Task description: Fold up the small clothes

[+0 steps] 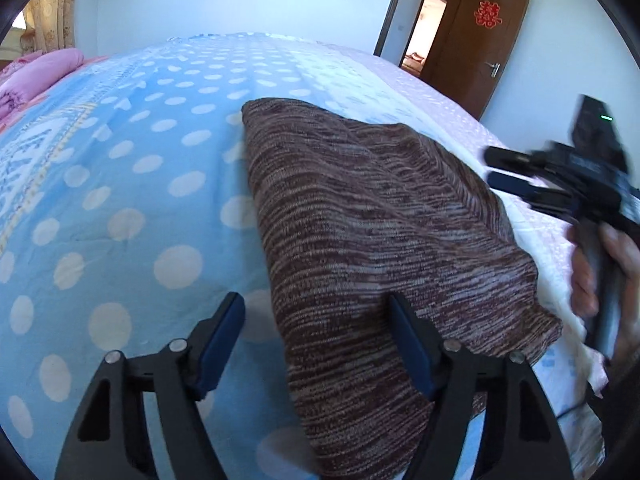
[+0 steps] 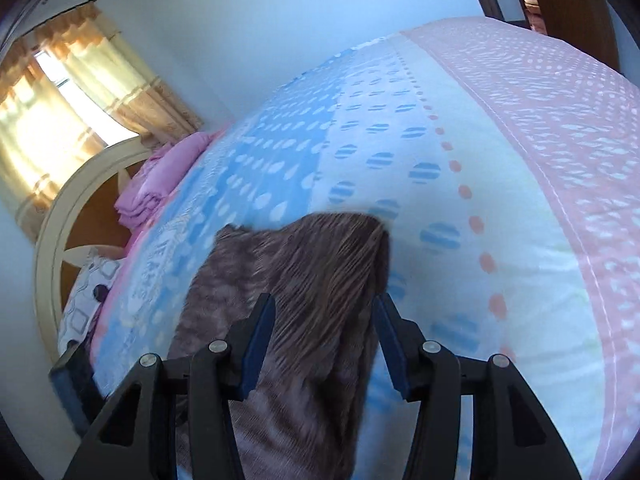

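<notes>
Left wrist view shows the left gripper point(image 1: 316, 316) with jaws apart, empty, over the near edge of the brown knit garment point(image 1: 372, 216), which lies already doubled into a compact shape on the dotted bedsheet point(image 1: 132, 184); folding looks mostly done, perhaps one more fold or smoothing left. Beyond, the right gripper point(image 2: 324, 312) also stands spread, holding nothing, and the far door point(image 1: 480, 40) bears a red double-happiness character point(image 1: 487, 13).

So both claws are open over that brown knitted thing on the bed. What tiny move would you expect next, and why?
Probably the left gripper eases down and shuts on the near edge of the brown knit garment. Its jaws stand open and that edge lies between them, with nothing gripped. The right gripper is open too, above the garment's other side, so neither holds the cloth on the dotted bedsheet.
</notes>
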The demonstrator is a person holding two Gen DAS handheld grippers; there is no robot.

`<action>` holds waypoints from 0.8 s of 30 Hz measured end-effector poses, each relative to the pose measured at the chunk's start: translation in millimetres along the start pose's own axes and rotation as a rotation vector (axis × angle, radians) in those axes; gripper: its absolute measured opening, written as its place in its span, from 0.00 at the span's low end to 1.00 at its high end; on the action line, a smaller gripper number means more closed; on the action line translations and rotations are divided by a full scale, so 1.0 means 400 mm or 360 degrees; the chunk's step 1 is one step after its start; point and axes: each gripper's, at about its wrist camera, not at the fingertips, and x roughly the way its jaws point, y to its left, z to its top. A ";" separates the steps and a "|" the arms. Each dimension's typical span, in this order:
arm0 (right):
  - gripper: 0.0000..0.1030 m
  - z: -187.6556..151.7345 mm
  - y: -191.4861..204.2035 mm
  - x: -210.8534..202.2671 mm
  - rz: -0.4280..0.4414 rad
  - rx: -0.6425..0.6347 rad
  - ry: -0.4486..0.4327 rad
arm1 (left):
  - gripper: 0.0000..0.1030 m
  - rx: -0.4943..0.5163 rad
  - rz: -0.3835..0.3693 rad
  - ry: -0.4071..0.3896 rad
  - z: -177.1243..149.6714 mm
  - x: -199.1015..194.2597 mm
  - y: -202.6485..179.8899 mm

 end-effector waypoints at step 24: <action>0.28 0.033 -0.068 0.148 0.0252 0.0078 0.0092 | 0.76 0.0046 0.0000 0.0014 -0.005 0.013 -0.020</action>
